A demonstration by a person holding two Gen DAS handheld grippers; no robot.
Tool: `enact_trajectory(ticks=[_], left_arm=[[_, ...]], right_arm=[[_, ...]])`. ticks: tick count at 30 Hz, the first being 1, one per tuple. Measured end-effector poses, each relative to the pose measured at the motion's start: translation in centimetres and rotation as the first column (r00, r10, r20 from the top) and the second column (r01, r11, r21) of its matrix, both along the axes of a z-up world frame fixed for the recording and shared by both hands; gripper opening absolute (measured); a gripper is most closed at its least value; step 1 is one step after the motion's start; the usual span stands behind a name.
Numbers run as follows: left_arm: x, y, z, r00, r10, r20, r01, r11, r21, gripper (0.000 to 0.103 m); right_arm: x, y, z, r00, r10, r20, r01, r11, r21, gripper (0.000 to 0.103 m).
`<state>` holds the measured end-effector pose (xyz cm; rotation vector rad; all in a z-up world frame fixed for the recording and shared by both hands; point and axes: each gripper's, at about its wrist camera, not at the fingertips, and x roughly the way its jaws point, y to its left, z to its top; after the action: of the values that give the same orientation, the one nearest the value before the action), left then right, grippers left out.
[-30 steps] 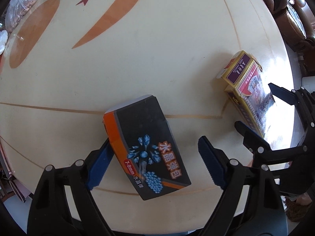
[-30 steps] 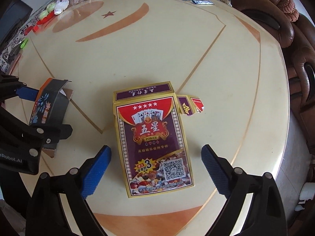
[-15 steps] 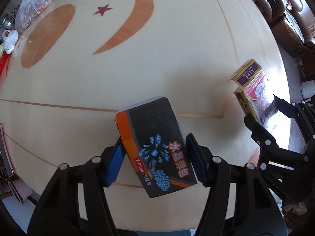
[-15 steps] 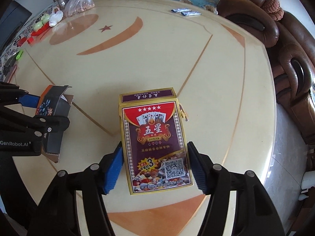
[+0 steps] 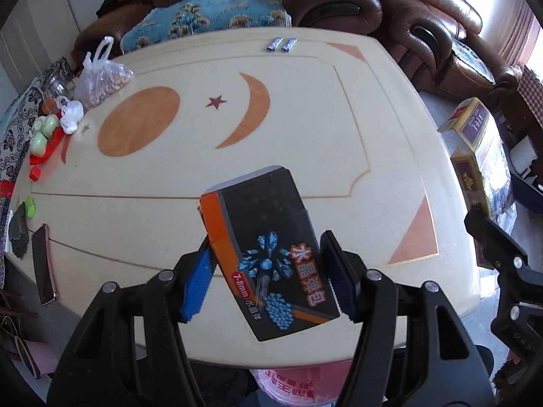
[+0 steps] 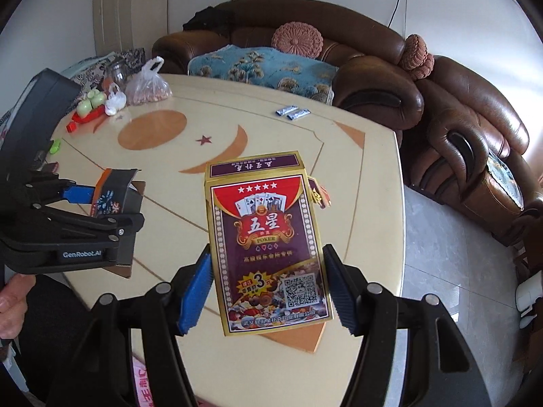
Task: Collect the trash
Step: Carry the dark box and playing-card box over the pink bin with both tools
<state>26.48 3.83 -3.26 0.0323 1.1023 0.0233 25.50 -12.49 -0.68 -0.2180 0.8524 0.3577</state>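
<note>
Boxes: black box (image 5: 268, 254) clamped in left claw (image 5: 266, 273), card box (image 6: 268, 247) clamped in right claw (image 6: 266, 285), both lifted off the bench (image 5: 152, 183). Remaining: two wrappers (image 5: 281, 44) at far edge; pink bag (image 5: 292, 386) below, seemingly for dropping them.

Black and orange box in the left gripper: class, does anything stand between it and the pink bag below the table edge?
Nothing visible does. The left gripper holds the black and orange box above the table. The pink bag shows just past the near edge, with only open air between.
</note>
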Motion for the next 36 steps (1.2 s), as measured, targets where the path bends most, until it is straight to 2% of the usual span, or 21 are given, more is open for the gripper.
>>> enact_trajectory(ticks=[3,7,14,18,22,27,36], left_arm=[[-2.7,-0.4,1.5,0.999,-0.011,0.048,0.01,1.0,0.021,0.061],[-6.4,-1.5,3.0,0.996,-0.043,0.079,0.042,0.999,0.015,0.061],[-11.5,-2.2,2.9,0.99,-0.099,0.1,0.098,0.995,0.016,0.061],[-13.8,-2.5,1.6,0.987,-0.133,0.087,0.133,0.991,0.003,0.061],[-15.5,-2.7,-0.2,0.983,-0.173,0.065,0.177,0.982,-0.06,0.061],[-17.0,-3.0,-2.1,0.979,-0.195,0.054,0.197,0.98,-0.034,0.061],[-18.3,-3.2,-7.0,0.976,-0.215,-0.033,0.215,0.977,-0.01,0.061]], right_arm=[[-3.3,0.3,1.7,0.999,-0.006,0.034,0.005,1.0,0.011,0.061],[-7.6,0.5,3.2,0.998,-0.017,0.058,0.016,1.0,0.022,0.061],[-13.2,0.2,2.8,0.998,-0.045,0.037,0.044,0.998,0.04,0.061],[-15.8,0.3,1.7,0.998,-0.057,0.017,0.056,0.998,0.038,0.061],[-17.7,0.4,0.5,0.998,-0.069,-0.008,0.07,0.996,0.048,0.061],[-19.6,0.8,-1.1,0.996,-0.079,-0.033,0.08,0.996,0.047,0.061],[-21.9,0.7,-5.6,0.988,-0.098,-0.117,0.104,0.994,0.044,0.061]])
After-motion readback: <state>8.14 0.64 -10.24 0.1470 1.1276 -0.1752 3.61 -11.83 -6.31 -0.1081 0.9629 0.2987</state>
